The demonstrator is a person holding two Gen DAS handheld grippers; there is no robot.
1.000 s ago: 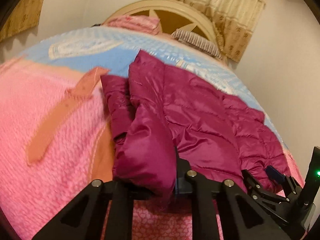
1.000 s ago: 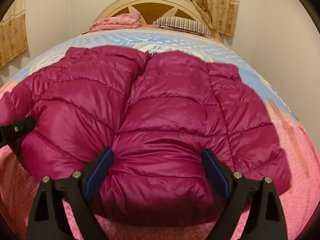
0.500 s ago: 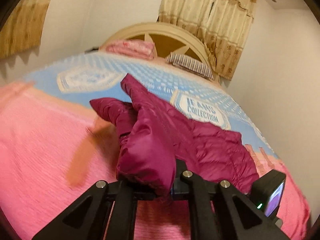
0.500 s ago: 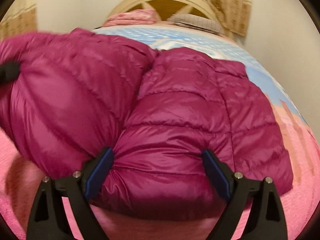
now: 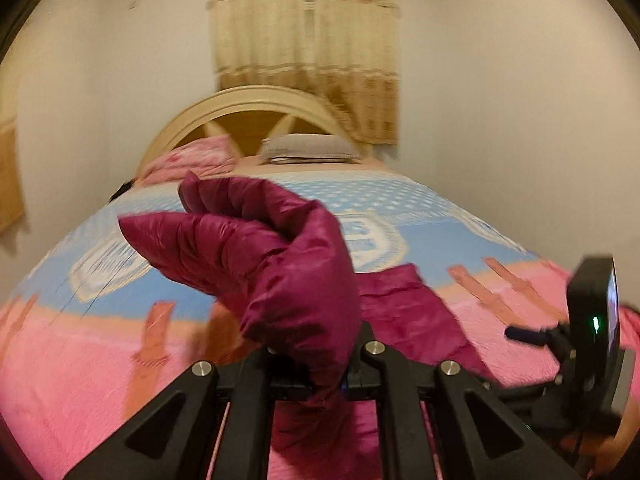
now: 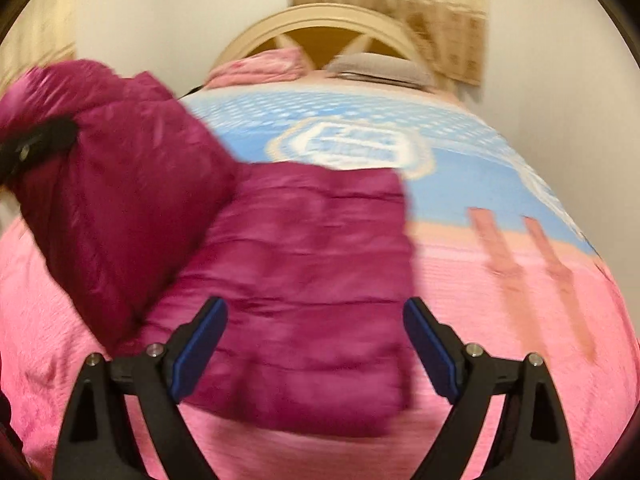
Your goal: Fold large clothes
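A magenta puffer jacket (image 6: 304, 280) lies on the pink and blue bedspread (image 6: 520, 280). My left gripper (image 5: 324, 382) is shut on a bunched edge of the jacket (image 5: 280, 272) and holds that side up off the bed, so it hangs in a thick fold. In the right wrist view the left gripper's black finger (image 6: 44, 142) shows at the far left, buried in the raised fold. My right gripper (image 6: 316, 344) stands wide open over the flat lower part of the jacket, and its blue pads (image 6: 200, 344) do not press on the fabric.
The bed runs back to a cream arched headboard (image 5: 248, 100), with a pink pillow (image 5: 192, 158) and a grey striped pillow (image 5: 312, 148) in front of it. A beige curtain (image 5: 308, 40) hangs behind. White walls close in on both sides. A hand shows at the lower right.
The left gripper has risen and rolled, lifting its side of the jacket off the bed. The right gripper has lifted away; the jacket no longer bulges between its jaws.
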